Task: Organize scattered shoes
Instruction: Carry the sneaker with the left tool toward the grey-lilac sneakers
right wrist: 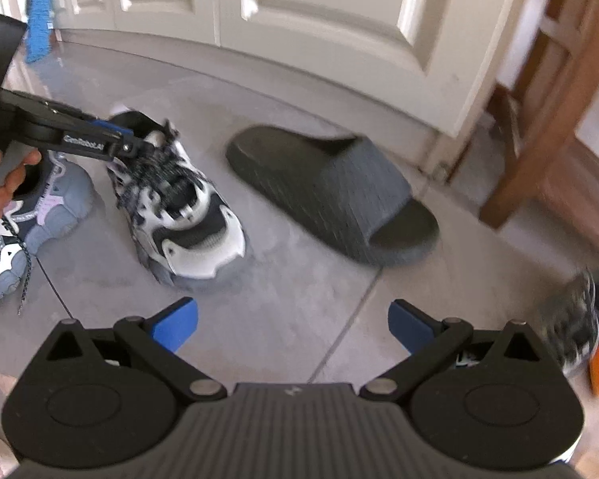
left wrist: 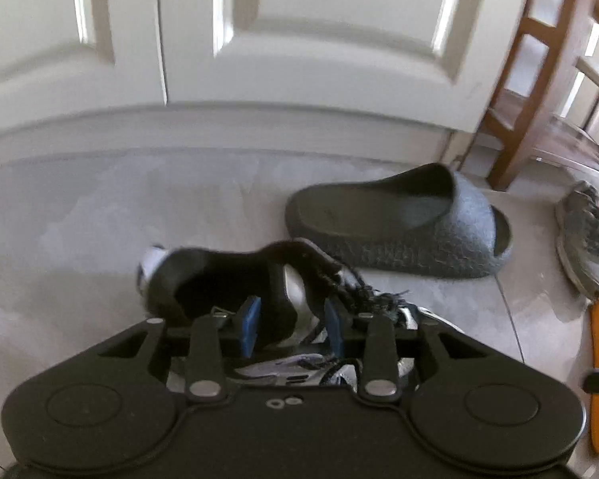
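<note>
The left hand-held gripper [left wrist: 291, 325] tilts steeply toward the floor [left wrist: 100, 215], its blue pads [left wrist: 248, 321] straddling the tongue and collar of a black-and-white sneaker [right wrist: 179, 199] without pressing it; the jaws stand partly apart. In the right wrist view a hand [right wrist: 4, 183] grips its handle at nine o'clock. The right hand-held gripper [right wrist: 293, 325] hangs wide open and empty over bare tile. A dark slide sandal [right wrist: 331, 195] lies at one o'clock of the sneaker, near the white door [right wrist: 319, 20].

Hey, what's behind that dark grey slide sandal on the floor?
Behind the dark grey textured slide sandal stand white panelled doors above grey tiled floor; a brown wooden chair stands to its right. The floor directly beneath the sandal is covered.
</note>
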A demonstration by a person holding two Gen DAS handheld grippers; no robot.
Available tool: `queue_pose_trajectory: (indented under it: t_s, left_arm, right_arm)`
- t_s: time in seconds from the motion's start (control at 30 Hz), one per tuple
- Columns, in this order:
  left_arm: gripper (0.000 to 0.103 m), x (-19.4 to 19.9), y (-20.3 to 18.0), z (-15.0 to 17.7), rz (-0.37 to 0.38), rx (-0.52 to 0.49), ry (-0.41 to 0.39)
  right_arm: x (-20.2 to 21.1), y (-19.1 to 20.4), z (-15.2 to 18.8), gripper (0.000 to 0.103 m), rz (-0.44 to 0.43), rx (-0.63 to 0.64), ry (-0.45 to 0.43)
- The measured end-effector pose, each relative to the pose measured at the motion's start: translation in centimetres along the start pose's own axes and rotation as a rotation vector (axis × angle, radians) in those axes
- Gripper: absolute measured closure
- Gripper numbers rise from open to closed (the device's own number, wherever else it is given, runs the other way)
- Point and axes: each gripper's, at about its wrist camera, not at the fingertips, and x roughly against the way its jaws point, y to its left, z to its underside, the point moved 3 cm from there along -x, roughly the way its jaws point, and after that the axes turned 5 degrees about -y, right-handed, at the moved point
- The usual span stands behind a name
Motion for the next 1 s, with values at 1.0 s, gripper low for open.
queue_pose_trajectory:
  t_s: [1.0]
  left_arm:
    - [0.091,9.8,-6.2,11.8,0.555,0.052,0.103]
  right_arm:
    - [2.1,-0.5,-2.0,0.001,-0.068,-0.038,-0.109]
